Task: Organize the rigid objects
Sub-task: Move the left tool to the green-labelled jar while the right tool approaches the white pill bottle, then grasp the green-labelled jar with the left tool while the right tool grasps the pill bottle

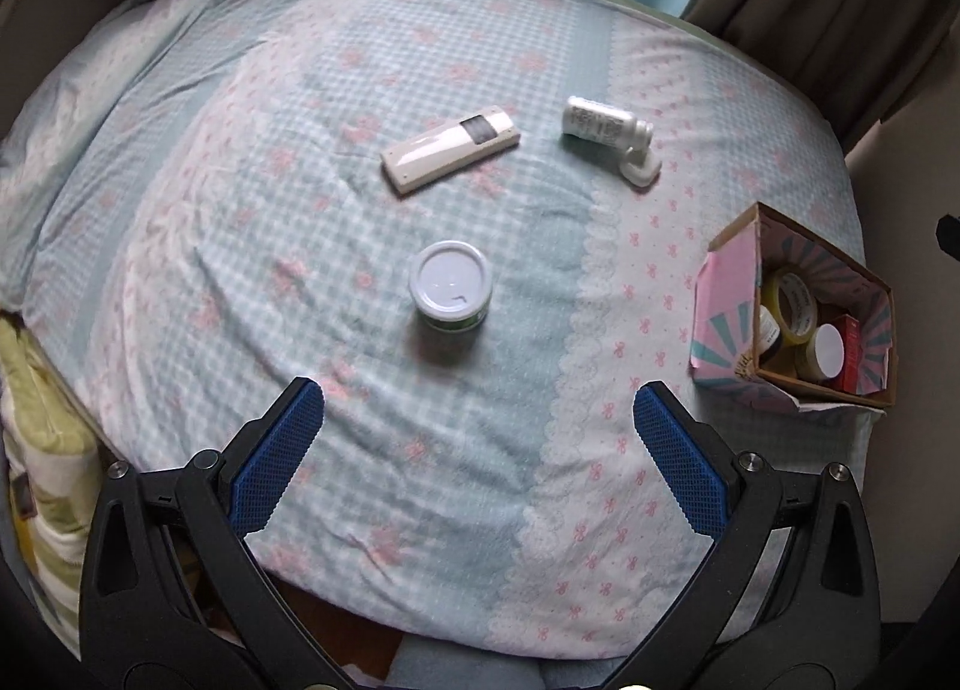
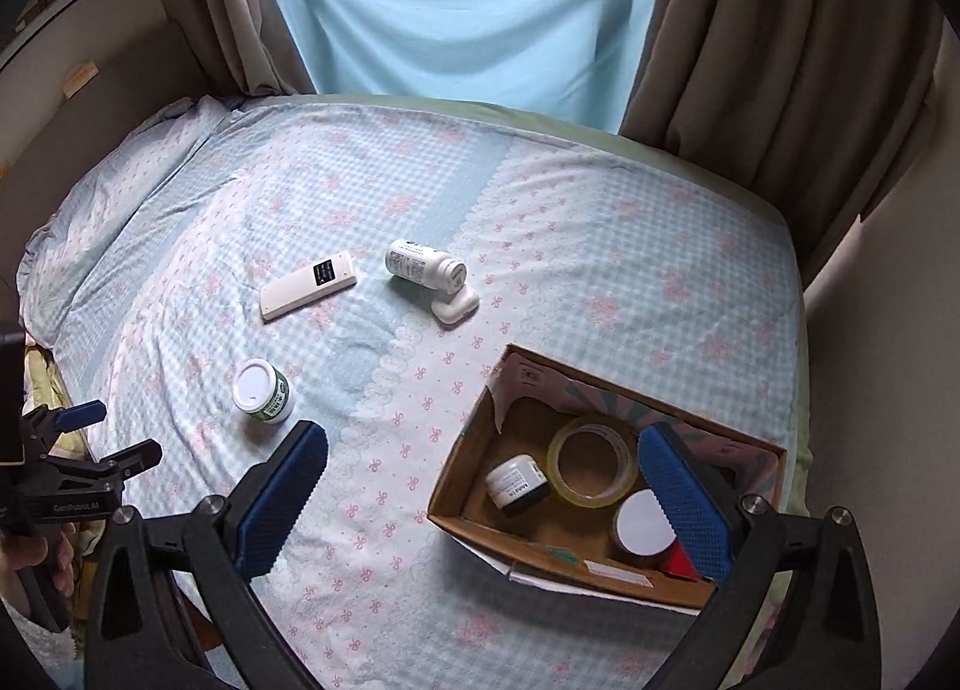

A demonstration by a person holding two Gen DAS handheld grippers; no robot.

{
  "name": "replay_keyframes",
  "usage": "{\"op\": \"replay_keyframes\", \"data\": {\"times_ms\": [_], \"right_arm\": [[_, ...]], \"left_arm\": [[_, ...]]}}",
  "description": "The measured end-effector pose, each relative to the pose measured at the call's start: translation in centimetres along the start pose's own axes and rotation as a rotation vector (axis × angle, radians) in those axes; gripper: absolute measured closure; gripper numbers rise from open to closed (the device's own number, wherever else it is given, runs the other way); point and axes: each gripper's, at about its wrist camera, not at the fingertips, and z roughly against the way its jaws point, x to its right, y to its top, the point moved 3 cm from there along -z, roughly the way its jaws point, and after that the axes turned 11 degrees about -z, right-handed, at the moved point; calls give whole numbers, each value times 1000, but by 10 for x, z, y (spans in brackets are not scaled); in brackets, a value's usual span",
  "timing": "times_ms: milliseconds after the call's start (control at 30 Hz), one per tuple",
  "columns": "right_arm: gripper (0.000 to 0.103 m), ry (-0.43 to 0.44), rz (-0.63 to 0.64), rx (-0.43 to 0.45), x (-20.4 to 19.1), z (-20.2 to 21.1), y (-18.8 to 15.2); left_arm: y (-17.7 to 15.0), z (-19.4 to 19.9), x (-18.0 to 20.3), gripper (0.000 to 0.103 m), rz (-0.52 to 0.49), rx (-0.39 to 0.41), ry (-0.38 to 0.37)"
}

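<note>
Here the left gripper (image 1: 479,408) hangs above the bed (image 1: 336,90) with its blue-padded jaws spread wide and nothing between them. Straight ahead at 12 o'clock stands a green-labelled jar with a white lid (image 1: 450,288), upright on the checked sheet. Beyond it, still near 12, a white remote control (image 1: 450,148) lies flat and slanted; at about 1 o'clock a white pill bottle (image 1: 606,124) lies on its side, its cap end touching a small white case (image 1: 642,167). At 3 o'clock sits an open cardboard box (image 1: 729,294).

The right gripper (image 2: 483,453) is likewise wide open and empty — its right pad (image 2: 684,498) hangs over the box (image 2: 474,450), its left pad over bare sheet. Inside the box, at 1 o'clock from this gripper, a roll of clear tape (image 2: 594,465) lies flat beside a small dark jar with a white label (image 2: 517,484), with a white-lidded jar (image 2: 643,522) and something red (image 2: 681,561) partly hidden by the pad. The green-labelled jar sits at 10 o'clock, apart from the box.
</note>
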Motion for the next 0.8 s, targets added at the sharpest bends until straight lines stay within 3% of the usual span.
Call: {"op": "replay_keyframes", "data": {"times_ms": [200, 333, 433, 800], "right_arm": [[0, -17, 123, -53, -32, -53, 37], [0, -20, 250, -105, -50, -101, 59], [0, 21, 306, -162, -60, -141, 74], [0, 34, 487, -317, -88, -275, 105]], "left_arm": [[-8, -54, -29, 0, 143, -31, -24], [-10, -91, -36, 0, 195, -53, 1], [-9, -118, -36, 0, 222, -61, 0], [8, -198, -28, 0, 258, -121, -3]]}}
